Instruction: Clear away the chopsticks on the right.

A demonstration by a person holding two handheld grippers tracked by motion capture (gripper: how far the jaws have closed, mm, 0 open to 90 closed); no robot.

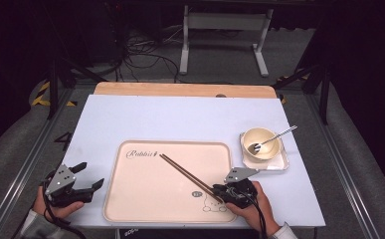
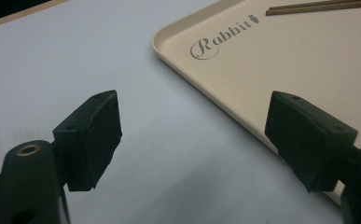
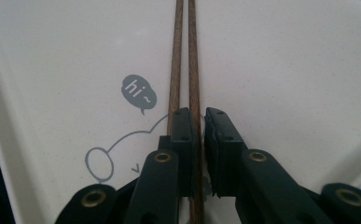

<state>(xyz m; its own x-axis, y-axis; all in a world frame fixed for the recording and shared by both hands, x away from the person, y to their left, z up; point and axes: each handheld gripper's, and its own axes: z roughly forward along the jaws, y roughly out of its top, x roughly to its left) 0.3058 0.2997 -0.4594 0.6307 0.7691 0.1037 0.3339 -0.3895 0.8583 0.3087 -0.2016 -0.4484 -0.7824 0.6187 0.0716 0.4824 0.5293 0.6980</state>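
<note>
A pair of brown chopsticks [image 1: 185, 172] lies slantwise on a beige tray [image 1: 150, 194] printed "Rabbit". My right gripper [image 1: 222, 191] rests at their near end, over the tray's bear drawing. In the right gripper view, one of the chopsticks [image 3: 183, 56] runs through the narrow gap of my right gripper [image 3: 197, 114] and the other passes under the left pad. A slim pale gap shows beside the right pad, so the pads do not clamp. My left gripper [image 1: 91, 174] is wide open and empty on the white table, just left of the tray [image 2: 285, 51].
At the right, a cream bowl [image 1: 262, 142] with a metal spoon [image 1: 274, 138] stands on a small square dish [image 1: 279, 164]. A wooden board [image 1: 180, 89] edges the table's far side. Metal rails [image 1: 26, 169] flank the table.
</note>
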